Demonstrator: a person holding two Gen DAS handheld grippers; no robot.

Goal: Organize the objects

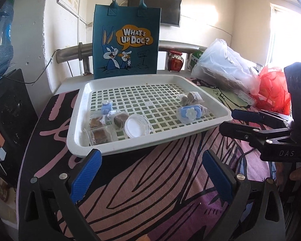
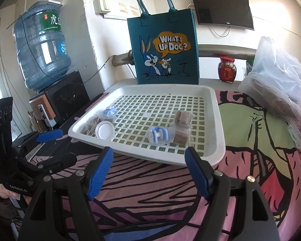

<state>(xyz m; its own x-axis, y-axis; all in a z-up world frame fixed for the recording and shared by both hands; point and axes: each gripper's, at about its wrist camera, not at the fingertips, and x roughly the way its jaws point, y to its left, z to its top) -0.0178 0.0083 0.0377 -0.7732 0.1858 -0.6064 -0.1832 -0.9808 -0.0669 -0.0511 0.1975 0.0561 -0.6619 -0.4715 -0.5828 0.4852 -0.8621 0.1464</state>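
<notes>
The blue bag point(image 2: 166, 48) stands behind the white tray point(image 2: 214, 140) on the desk. Snack packets point(image 2: 182, 128), a white lid point(image 2: 105, 132) and blue clips point(image 2: 157, 135) lie in the tray, seemingly unsorted. Both the left hand-held gripper point(image 1: 150, 172) and the right hand-held gripper point(image 2: 148, 172) hang wide and empty before it.

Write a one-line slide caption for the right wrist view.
Open right hand-held gripper empty before a white slotted tray of wrapped snacks and a white lid, blue tote bag behind.
</notes>
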